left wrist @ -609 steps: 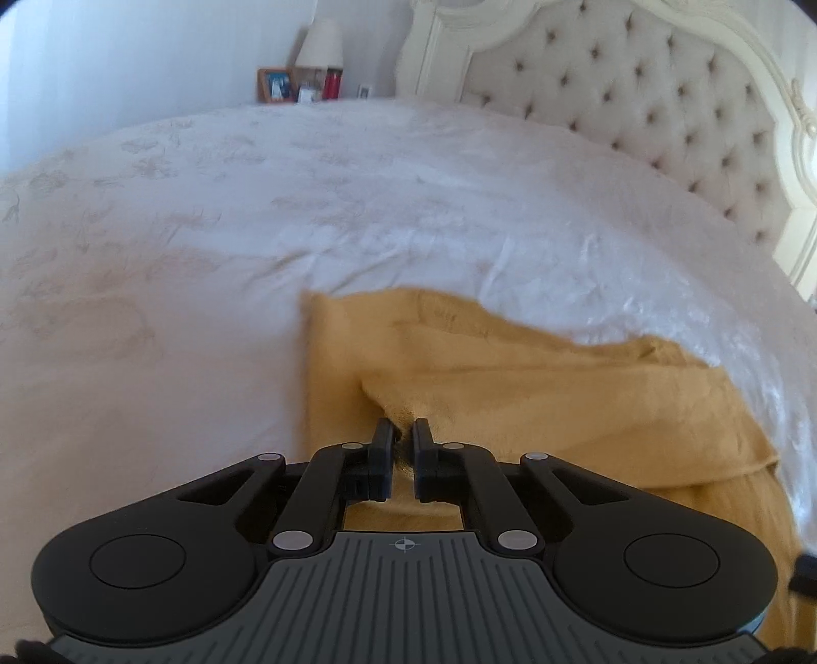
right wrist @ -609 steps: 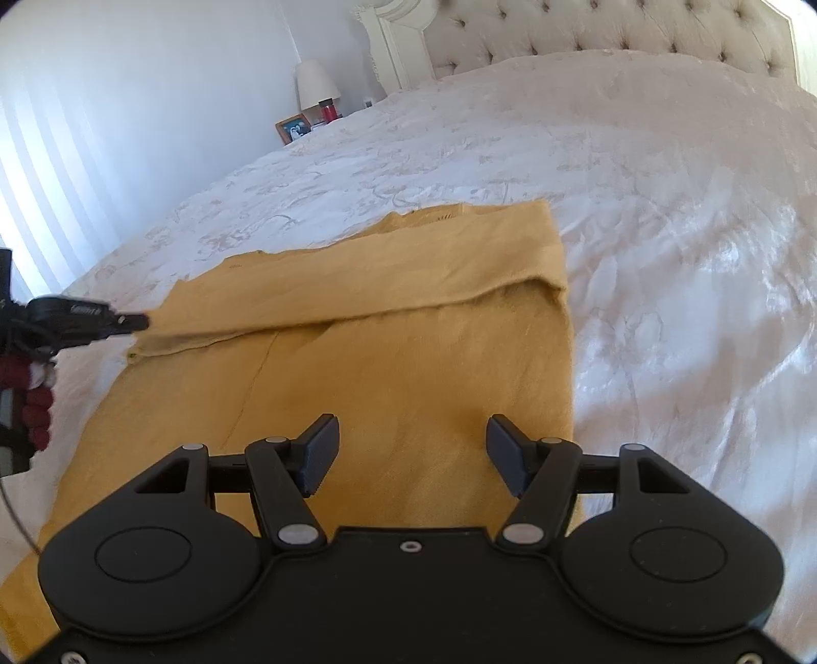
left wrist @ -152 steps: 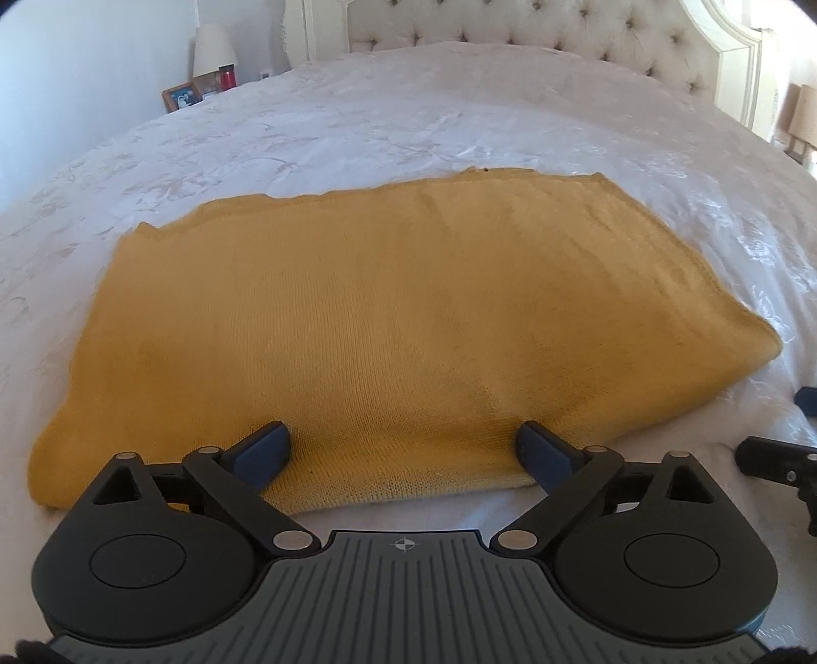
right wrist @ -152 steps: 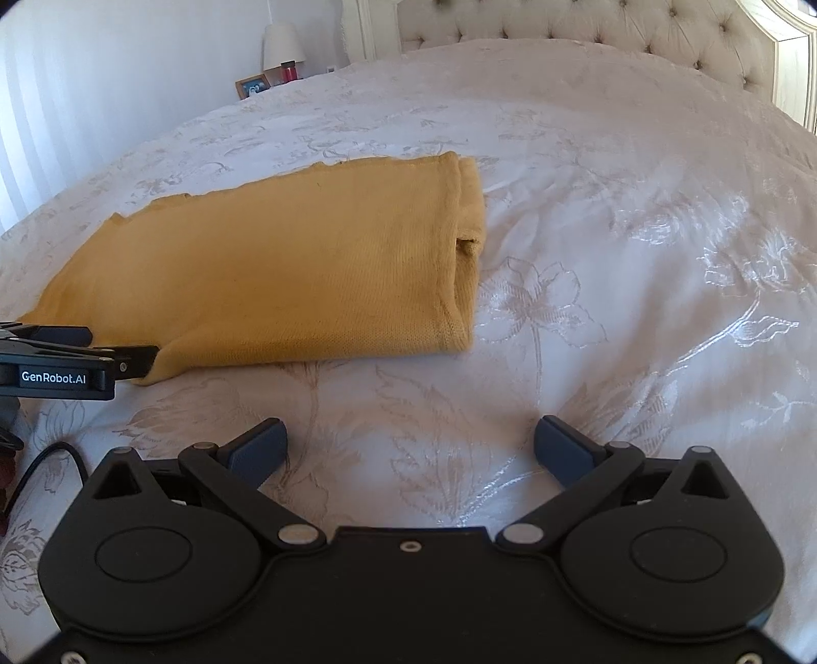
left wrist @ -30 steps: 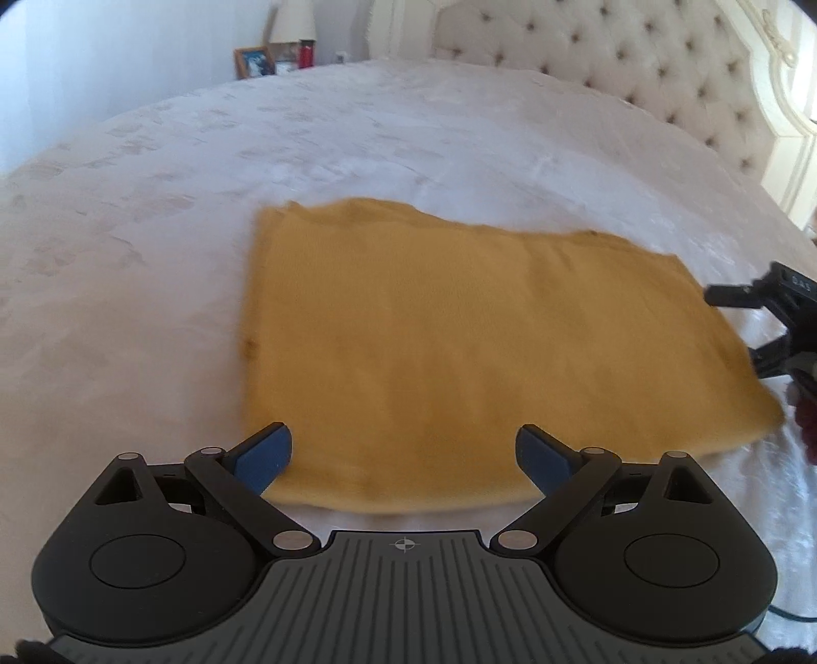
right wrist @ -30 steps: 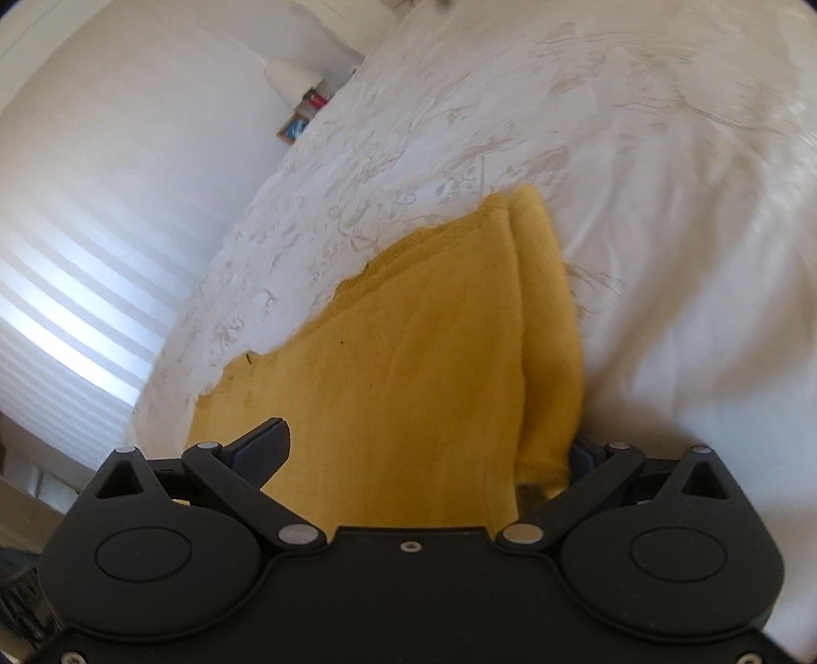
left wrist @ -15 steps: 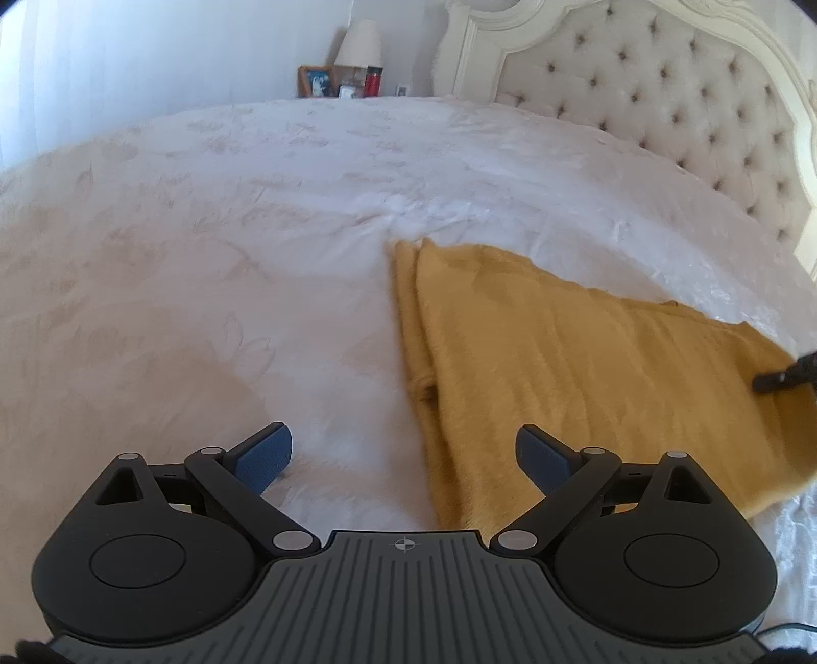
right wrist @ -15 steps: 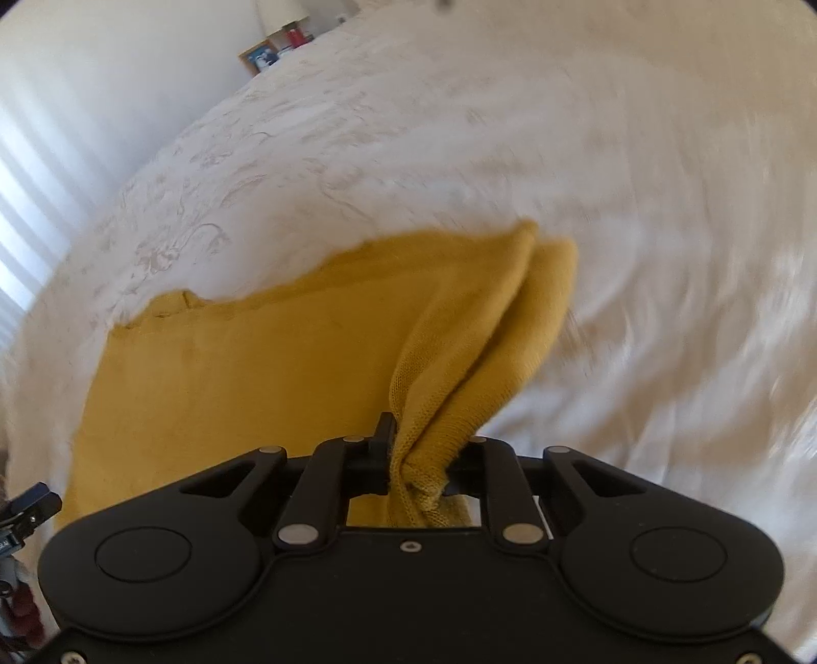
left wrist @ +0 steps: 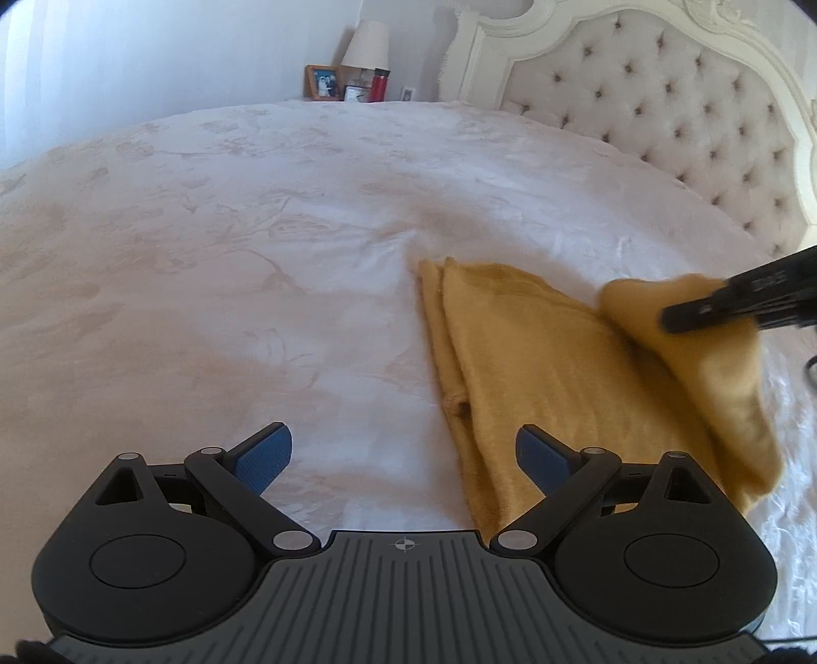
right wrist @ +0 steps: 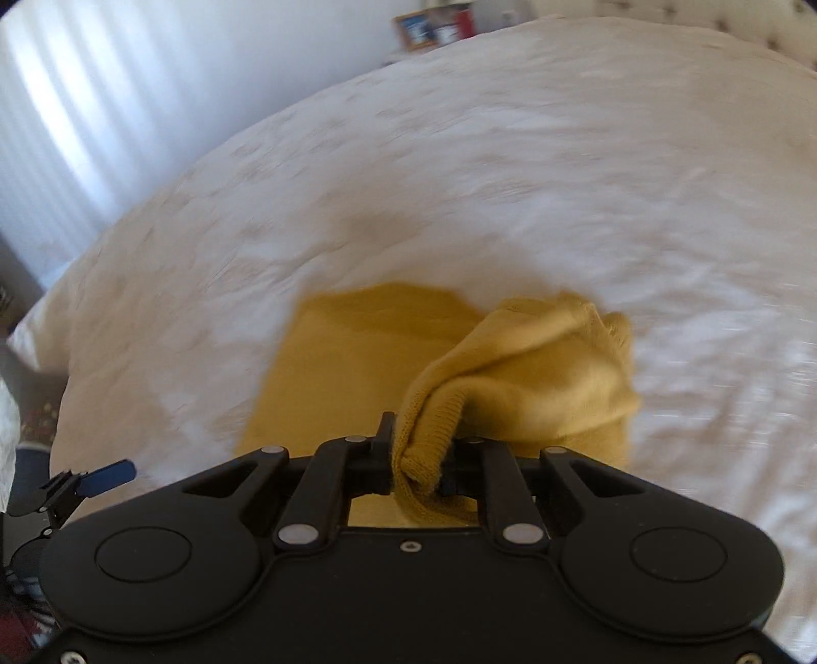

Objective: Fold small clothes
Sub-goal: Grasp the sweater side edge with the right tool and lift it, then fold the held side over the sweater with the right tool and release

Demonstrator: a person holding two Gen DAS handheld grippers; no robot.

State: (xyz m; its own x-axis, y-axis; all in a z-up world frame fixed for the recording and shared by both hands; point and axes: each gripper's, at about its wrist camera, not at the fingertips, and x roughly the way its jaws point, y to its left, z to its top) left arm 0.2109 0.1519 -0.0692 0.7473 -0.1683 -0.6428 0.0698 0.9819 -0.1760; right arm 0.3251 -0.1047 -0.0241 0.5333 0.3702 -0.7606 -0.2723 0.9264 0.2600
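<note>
— What's under you?

— A white embossed bedspread point(left wrist: 214, 265), tufted headboard point(left wrist: 689, 127) upper right, a lamp point(left wrist: 365, 46) top centre.

— And your grippers?

— My left gripper point(left wrist: 403, 454) gapes wide, empty (over bare bedspread). My right gripper point(right wrist: 418, 462) pinches the yellow garment point(left wrist: 536, 368), lower right, lifting its edge.

The right gripper point(right wrist: 416, 462) has its jaws closed on a bunched edge of the mustard-yellow knit garment point(right wrist: 515, 378), lifting that part in a rounded fold above the rest, which lies flat on the white patterned bedspread point(right wrist: 510, 179). At the lower left edge, the left gripper point(right wrist: 89, 482) shows a blue-padded finger over the bedspread. The view is motion-blurred.
</note>
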